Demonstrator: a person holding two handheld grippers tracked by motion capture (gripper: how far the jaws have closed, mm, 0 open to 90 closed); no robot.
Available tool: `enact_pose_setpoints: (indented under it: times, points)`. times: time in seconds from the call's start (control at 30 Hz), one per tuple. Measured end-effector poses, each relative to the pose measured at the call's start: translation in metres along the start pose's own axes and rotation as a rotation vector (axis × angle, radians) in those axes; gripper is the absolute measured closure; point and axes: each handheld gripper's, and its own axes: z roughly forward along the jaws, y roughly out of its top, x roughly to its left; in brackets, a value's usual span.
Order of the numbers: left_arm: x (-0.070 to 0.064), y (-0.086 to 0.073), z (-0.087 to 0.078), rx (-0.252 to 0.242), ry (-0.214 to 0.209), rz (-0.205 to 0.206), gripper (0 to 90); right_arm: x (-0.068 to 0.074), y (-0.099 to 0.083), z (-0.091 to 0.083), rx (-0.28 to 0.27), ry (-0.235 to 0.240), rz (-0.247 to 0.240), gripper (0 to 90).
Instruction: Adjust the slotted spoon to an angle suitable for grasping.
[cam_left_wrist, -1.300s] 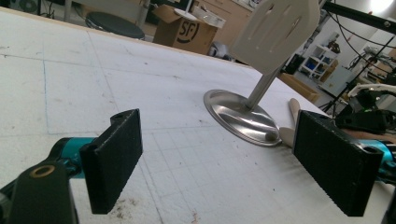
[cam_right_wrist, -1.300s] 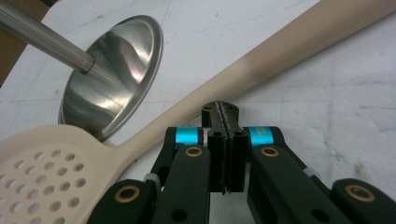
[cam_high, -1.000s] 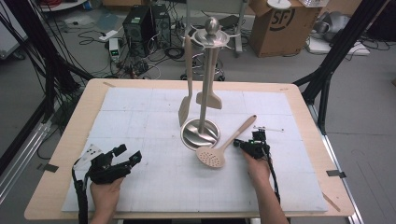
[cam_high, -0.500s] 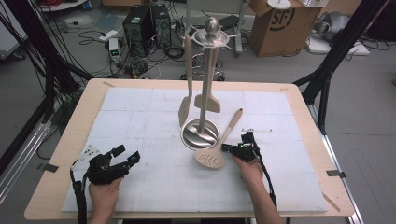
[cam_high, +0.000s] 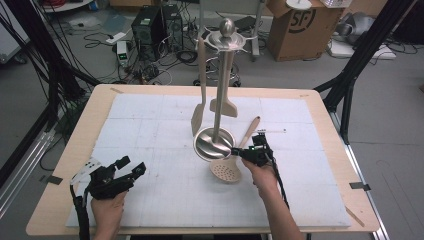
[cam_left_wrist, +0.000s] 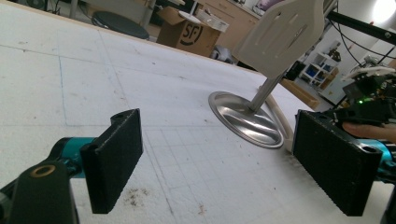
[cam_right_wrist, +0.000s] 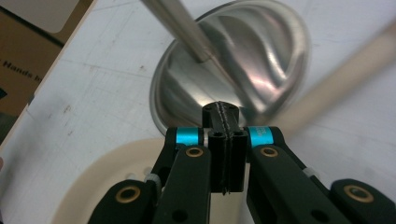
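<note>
- Risk one: my right gripper (cam_high: 248, 151), jaws pressed together on nothing I can see, hovers above the slotted spoon (cam_high: 227, 170) beside the stand base (cam_high: 214, 144); nudging it would skid the spoon.
- My left gripper (cam_high: 131, 166) sits wide open, well apart, so it can't steady anything.

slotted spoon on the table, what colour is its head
Cream, dotted with small holes; the high view shows it best.

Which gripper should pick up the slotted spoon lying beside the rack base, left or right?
Right. The right gripper hovers shut directly above the slotted spoon, beside the rack base. The left gripper sits open near the table's front left corner, well away from the spoon.
</note>
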Motion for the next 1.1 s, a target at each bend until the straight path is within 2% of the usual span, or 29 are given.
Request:
enact_pose_setpoints:
  times: [0.03, 0.1, 0.13, 0.2, 0.37, 0.43, 0.47, 0.53, 0.63, 0.7, 0.83, 1.0, 1.1]
  points:
    - [0.0, 0.0, 0.0, -0.001, 0.0, 0.001, 17.0, 0.001, 0.001, 0.003, 0.003, 0.005, 0.001, 90.0]
    - [-0.001, -0.001, 0.0, 0.003, -0.003, 0.002, 17.1, 0.0, 0.003, 0.01, 0.002, 0.033, 0.032, 90.0]
    - [-0.001, -0.001, 0.0, 0.004, -0.005, 0.002, 17.1, 0.0, 0.004, 0.013, 0.007, 0.028, 0.038, 90.0]
    - [0.0, -0.001, 0.0, 0.005, -0.003, 0.004, 17.2, 0.0, 0.004, 0.019, 0.033, -0.001, 0.026, 90.0]
    - [0.0, -0.001, 0.0, 0.004, -0.003, -0.009, 17.2, 0.003, 0.004, 0.03, 0.086, 0.009, 0.017, 90.0]
    - [0.0, -0.001, 0.0, 0.005, -0.005, -0.006, 17.3, 0.004, 0.003, 0.035, 0.109, -0.009, 0.005, 90.0]
    - [0.0, -0.001, 0.0, 0.001, -0.003, -0.006, 17.3, 0.003, 0.002, 0.036, 0.113, 0.002, 0.011, 90.0]
    - [0.0, -0.001, -0.001, 0.003, -0.002, -0.008, 17.3, 0.003, 0.002, 0.036, 0.127, -0.001, -0.001, 90.0]
    - [0.001, -0.001, -0.001, 0.004, -0.001, -0.009, 17.4, 0.007, 0.002, 0.034, 0.15, -0.03, -0.052, 90.0]
    - [0.001, -0.001, -0.002, 0.006, -0.001, -0.006, 17.4, 0.008, 0.001, 0.031, 0.172, -0.024, -0.051, 90.0]
    - [0.0, -0.002, -0.002, 0.005, 0.0, -0.008, 17.4, 0.009, -0.006, 0.026, 0.205, -0.023, -0.084, 90.0]
    - [0.0, -0.002, -0.002, 0.01, -0.001, -0.004, 17.5, 0.005, -0.017, 0.011, 0.216, 0.015, -0.063, 90.0]
    - [-0.001, -0.003, -0.001, 0.014, 0.0, -0.005, 17.5, -0.002, -0.025, 0.002, 0.198, 0.052, -0.016, 90.0]
